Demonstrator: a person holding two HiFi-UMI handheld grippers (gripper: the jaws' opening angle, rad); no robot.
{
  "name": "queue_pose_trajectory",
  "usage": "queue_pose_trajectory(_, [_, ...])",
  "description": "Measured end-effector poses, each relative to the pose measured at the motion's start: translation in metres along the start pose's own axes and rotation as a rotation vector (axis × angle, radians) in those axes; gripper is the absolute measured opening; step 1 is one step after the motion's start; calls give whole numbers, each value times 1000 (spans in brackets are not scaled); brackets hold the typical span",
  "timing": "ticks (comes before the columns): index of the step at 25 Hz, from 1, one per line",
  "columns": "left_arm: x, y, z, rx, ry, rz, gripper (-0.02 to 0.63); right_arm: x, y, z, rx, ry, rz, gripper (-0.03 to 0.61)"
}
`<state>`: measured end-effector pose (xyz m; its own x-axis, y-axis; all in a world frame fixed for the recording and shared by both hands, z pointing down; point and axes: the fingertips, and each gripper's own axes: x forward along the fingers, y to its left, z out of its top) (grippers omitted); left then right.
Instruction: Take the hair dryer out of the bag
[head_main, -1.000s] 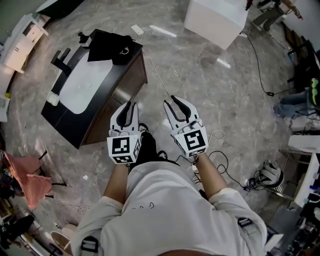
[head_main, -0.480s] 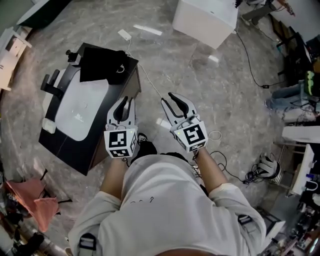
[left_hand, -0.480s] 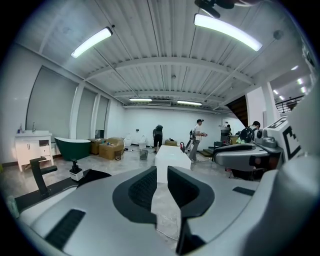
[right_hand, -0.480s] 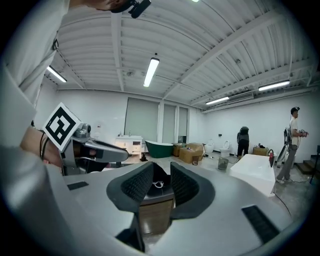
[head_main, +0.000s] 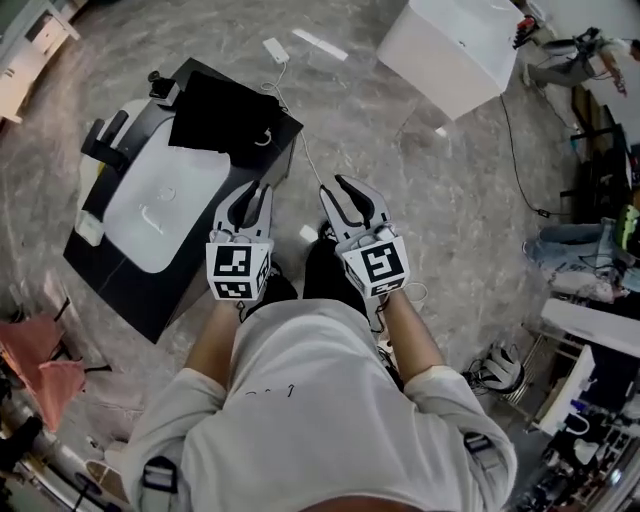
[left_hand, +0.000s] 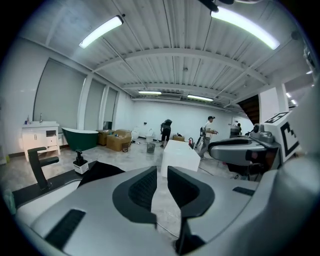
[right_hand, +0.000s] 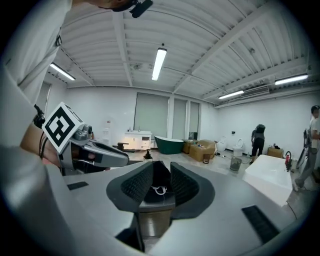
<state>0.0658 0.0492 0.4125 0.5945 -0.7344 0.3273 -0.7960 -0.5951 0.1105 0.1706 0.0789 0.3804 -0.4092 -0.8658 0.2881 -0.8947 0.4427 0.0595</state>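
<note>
Big open hall fitted out as a bathroom mock-up, not a home: ribbed white metal ceiling (left_hand: 170, 65) with long strip lights (left_hand: 100, 31), grey marble-look floor (head_main: 400, 150), loose dark green freestanding bathtub (left_hand: 82, 139), white vanity cabinet (left_hand: 41, 137), brown cardboard boxes (left_hand: 119, 140), black counter with white basin (head_main: 110, 275).

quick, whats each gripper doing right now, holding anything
left gripper: open, jaws a narrow gap apart, nothing between them
right gripper: open, jaws a narrow gap apart, nothing held
</note>
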Motion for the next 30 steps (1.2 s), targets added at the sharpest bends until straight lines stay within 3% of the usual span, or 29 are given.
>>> queue_pose_trajectory(8, [64,53,19,-46,30,233,78,104,-53,24,-29,-18,252,97])
queue_pose_trajectory(14, [103,66,15,-85,139,393,78,157,-101,39,-58,-30,417,98])
queue_pose_trajectory(20, [125,78,-1,-114,219,541,78,199,-119,16,-91,15,579,97])
queue_pose_trajectory(25, [133,84,-34,-65,368,590,78,221,-110,-19,-99,87,678,100])
queue_pose_trajectory(30, [150,90,-67,-19,495,549,81,231,-102,-54,-59,173,736,103])
